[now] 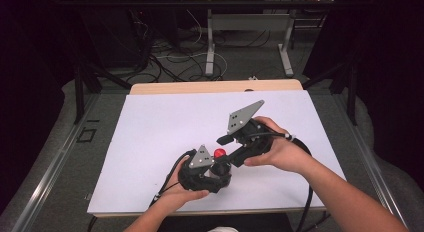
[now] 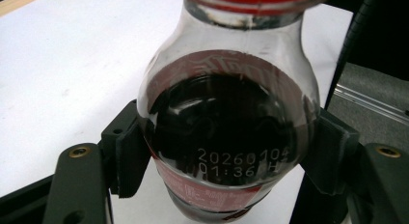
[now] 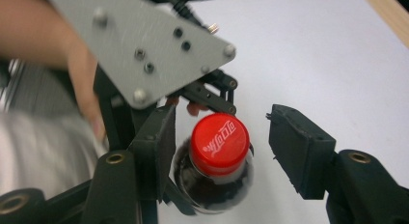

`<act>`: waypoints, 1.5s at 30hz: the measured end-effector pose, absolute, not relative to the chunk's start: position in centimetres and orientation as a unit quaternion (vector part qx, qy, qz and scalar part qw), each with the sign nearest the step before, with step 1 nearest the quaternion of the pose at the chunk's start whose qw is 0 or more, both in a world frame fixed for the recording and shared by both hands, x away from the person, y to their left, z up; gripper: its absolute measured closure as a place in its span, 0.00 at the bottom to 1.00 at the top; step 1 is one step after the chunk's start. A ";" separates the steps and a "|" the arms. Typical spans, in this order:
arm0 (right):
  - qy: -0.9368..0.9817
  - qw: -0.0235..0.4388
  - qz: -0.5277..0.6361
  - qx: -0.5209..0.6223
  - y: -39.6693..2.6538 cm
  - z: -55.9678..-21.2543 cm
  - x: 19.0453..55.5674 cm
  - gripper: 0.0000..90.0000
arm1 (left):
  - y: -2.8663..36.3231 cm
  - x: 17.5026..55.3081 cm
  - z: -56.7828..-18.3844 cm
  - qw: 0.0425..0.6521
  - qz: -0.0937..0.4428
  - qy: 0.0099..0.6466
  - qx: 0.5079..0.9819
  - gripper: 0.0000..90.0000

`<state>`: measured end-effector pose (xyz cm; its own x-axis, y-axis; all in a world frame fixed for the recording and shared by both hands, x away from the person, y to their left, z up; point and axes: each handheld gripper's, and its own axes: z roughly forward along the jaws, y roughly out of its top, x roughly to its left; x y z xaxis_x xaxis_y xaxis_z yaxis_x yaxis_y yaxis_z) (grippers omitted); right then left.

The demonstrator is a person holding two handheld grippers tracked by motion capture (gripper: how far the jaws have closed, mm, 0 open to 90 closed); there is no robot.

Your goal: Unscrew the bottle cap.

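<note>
High view: low in the centre of the frame, the left gripper (image 1: 212,171) clamps a small cola bottle (image 1: 220,162) upright on the white table (image 1: 150,142), likely bracing it for uncapping.

Left gripper view: both pads (image 2: 130,151) press the bottle's dark belly.

Right gripper view: the right gripper (image 3: 219,142) straddles the red cap (image 3: 219,143), jaws parted and clear of it, probably positioned to twist it.

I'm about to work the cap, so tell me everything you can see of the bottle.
The bottle is small, clear, plastic-looking and round-shouldered, holding dark liquid, with a red label and a printed date code. Its red cap is still on. The left tool clamps its body above the white table; the right tool has its jaws open around the cap.
</note>
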<state>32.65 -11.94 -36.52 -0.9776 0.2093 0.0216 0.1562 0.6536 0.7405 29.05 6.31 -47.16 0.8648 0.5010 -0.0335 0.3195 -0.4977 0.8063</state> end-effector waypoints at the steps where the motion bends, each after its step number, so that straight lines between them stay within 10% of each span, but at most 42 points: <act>1: 0.904 0.031 0.407 0.129 -11.9 -36.4 32.3 0.49 | 6.3 29.0 -47.2 0.443 0.105 0.243 0.857 0.33; 16: 0.876 0.067 0.391 0.272 -10.7 -37.4 30.7 0.67 | 6.4 29.1 -47.1 0.439 0.102 0.249 0.857 0.33; 30: 0.923 -0.004 0.384 -0.019 -11.8 -37.1 34.3 0.66 | 6.1 28.8 -47.2 0.443 0.104 0.233 0.860 0.33; 33: 0.918 0.013 0.395 0.032 -11.8 -37.0 33.7 0.48 | 6.3 28.9 -47.1 0.441 0.095 0.238 0.860 0.33; 45: 0.881 0.055 0.401 0.244 -11.5 -36.8 30.7 0.56 | 6.4 29.1 -47.2 0.442 0.107 0.249 0.855 0.33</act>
<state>30.73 -11.45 -36.76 -0.8747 0.4746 0.0987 0.3863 0.5595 0.7333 29.11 6.42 -47.16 0.8529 0.5207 -0.0379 0.3317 -0.4845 0.8095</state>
